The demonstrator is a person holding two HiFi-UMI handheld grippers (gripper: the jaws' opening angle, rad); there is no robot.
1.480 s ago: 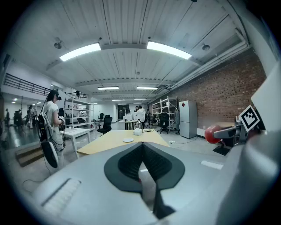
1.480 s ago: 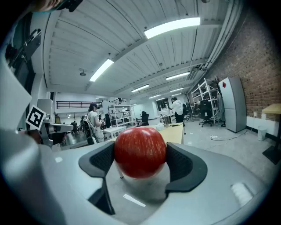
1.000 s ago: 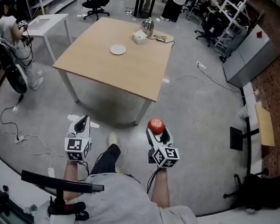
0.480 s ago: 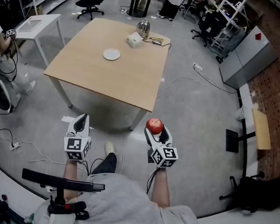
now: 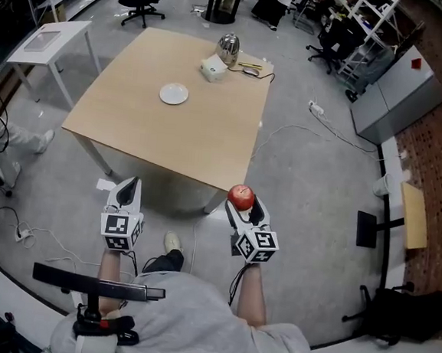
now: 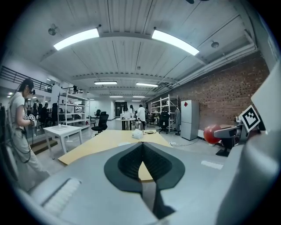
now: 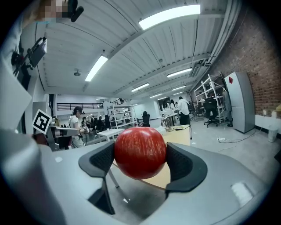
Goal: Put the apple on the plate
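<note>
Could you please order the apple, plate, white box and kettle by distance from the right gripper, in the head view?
1. apple, held by the right gripper.
2. plate, mid-table, to the left.
3. white box, near the far edge.
4. kettle, just beyond the box.

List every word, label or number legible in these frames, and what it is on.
No text is readable.
Left marker cube, right marker cube: black-and-white square patterns, no letters.
Red sign on the grey cabinet: too small to read.

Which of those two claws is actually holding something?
The right claw: its jaws clamp the red apple; the left claw is shut and empty.
</note>
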